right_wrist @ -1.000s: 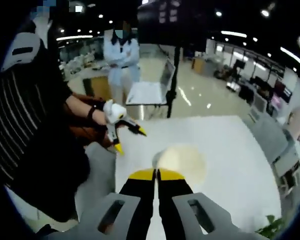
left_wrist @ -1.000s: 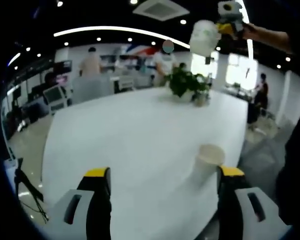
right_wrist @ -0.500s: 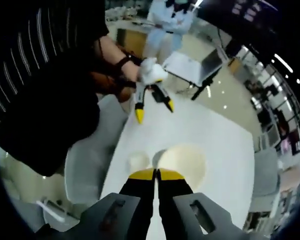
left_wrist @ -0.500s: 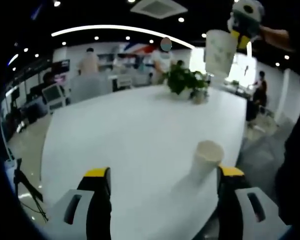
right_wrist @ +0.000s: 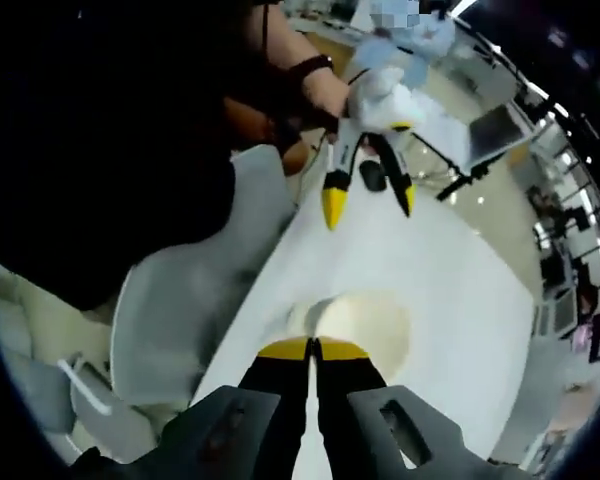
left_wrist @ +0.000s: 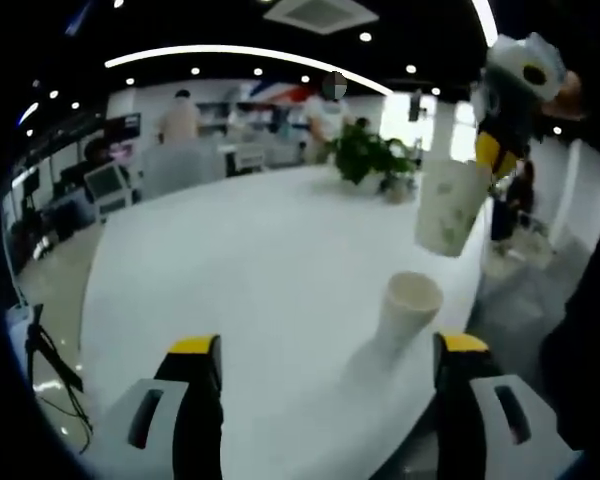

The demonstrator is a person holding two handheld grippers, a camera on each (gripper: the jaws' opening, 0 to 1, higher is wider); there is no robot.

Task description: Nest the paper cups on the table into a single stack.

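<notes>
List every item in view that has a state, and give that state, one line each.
Right gripper: shut on the held paper cup, raised above the table.
Held paper cup: upright, mouth up, in the air, above the standing paper cup.
Standing paper cup: upright on the table, mouth open, not yet nested.
Left gripper: open, holding nothing, low over the table.
Potted plant: upright at the table's far end.

Two white paper cups are seen. One cup (left_wrist: 408, 310) stands upright, mouth up, on the white table, at about 4 o'clock in the left gripper view. The other cup (left_wrist: 448, 206) is held in the air above it, at about 2 o'clock, slightly tilted; its cream interior (right_wrist: 365, 330) faces the right gripper view.
</notes>
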